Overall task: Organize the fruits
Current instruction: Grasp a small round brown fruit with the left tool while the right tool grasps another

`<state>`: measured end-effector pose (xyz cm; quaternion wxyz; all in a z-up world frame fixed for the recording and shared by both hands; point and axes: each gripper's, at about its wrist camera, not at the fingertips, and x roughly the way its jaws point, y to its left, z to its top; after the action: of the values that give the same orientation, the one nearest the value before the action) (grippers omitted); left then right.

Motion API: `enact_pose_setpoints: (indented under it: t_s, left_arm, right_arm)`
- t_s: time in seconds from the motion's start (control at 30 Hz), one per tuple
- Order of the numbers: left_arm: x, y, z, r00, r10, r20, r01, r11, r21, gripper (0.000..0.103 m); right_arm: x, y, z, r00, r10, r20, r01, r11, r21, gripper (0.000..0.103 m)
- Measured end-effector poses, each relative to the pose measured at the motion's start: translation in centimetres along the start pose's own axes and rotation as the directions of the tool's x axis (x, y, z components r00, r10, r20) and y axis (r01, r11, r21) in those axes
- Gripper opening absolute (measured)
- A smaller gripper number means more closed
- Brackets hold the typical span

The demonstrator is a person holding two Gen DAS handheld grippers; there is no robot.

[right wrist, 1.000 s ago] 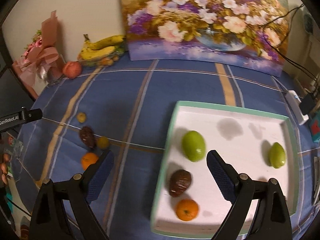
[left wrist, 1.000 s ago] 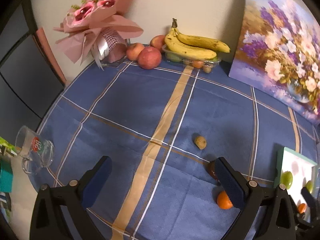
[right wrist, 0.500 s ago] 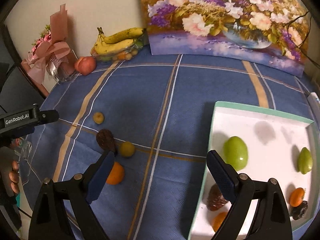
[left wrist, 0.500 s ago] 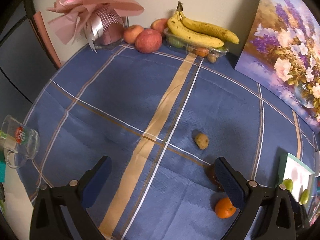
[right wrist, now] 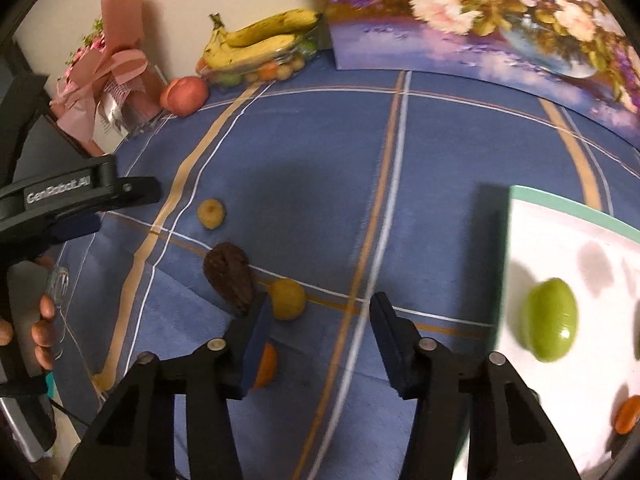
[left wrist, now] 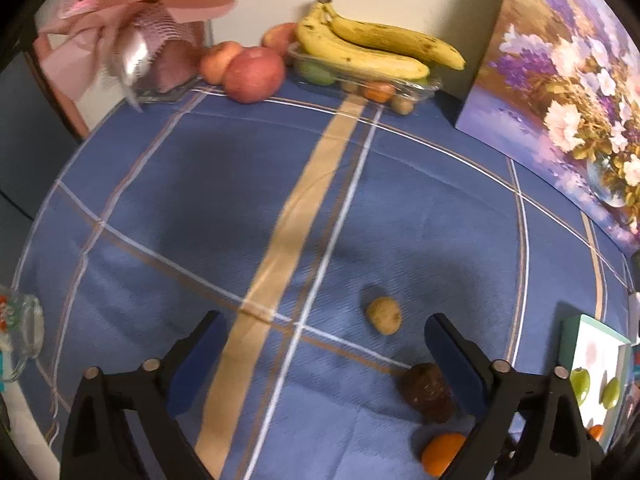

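Loose fruits lie on the blue checked tablecloth (left wrist: 200,184): a small tan fruit (left wrist: 383,315) (right wrist: 211,213), a dark brown wrinkled fruit (left wrist: 426,390) (right wrist: 230,276), a yellow fruit (right wrist: 287,298) and an orange (left wrist: 442,452) (right wrist: 265,366). A white tray with a green rim (right wrist: 560,210) (left wrist: 570,330) at the right holds green fruits (right wrist: 552,325) and an orange fruit (right wrist: 628,414). My left gripper (left wrist: 320,344) is open and empty, the tan fruit between its fingers' line. My right gripper (right wrist: 320,328) is open and empty, its left finger (right wrist: 256,332) beside the yellow fruit and over the orange.
Bananas (left wrist: 372,44) on a clear fruit box, apples (left wrist: 254,74) and a pink bouquet (left wrist: 140,32) stand along the back wall. A flower painting (left wrist: 568,92) leans at the right. A glass mug (left wrist: 20,328) lies at the left table edge.
My right gripper has swung left from over the tray to the loose fruits and narrowed somewhat. My left gripper has moved forward, the tan and brown fruits now nearer.
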<state>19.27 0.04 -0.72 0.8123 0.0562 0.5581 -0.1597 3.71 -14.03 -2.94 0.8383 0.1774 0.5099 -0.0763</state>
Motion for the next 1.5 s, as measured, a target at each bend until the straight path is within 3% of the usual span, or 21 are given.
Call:
enact_pose_setpoints:
  t_s: [0.1,0.33,0.43,0.57,0.73,1.07,1.5]
  left_arm:
    - [1.2,-1.0,0.2,0.999,-0.032,-0.014,0.033,0.999,0.014,0.089]
    - [4.8,-2.2,-0.3,0.994,-0.064,-0.093,0.065,0.998,0.009,0.061]
    - [4.9,-2.4,-0.2,0.997,-0.038,-0.073,0.04,0.999,0.023,0.047]
    - [4.7,-2.3,-0.1,0.995,-0.079,-0.067,0.08,0.997,0.009,0.027]
    - [4.5,-2.6,-0.1,0.995,-0.074,-0.074,0.075,0.997,0.015,0.027]
    - [1.2,-1.8,-1.1,0.997,-0.045,-0.062,0.045,0.999,0.002,0.027]
    - [-3.2,-4.7,-4.9,1.0,-0.017,-0.023,0.017,1.0,0.014,0.027]
  right_arm:
    - [0.8,0.5,0.1,1.0,0.008,-0.014,-0.008,1.0,-0.01,0.044]
    - [2.5,1.2,0.6,0.999,0.024,-0.041,-0.025,0.999,-0.028,0.038]
    - [3.0,1.4,0.8,0.999,0.026,-0.044,-0.028,0.999,-0.04,0.038]
    - [3.1,1.6,1.0,0.999,0.024,-0.043,-0.026,0.998,-0.054,0.037]
    - [2.9,2.0,1.1,0.998,0.041,-0.049,-0.044,0.997,-0.065,0.026]
    - [0.3,1.5,0.5,0.999,0.038,-0.025,-0.039,0.997,-0.062,0.026]
    - [-6.7,-2.3,-2.0,0.999,-0.006,0.04,0.005,1.0,0.026,0.026]
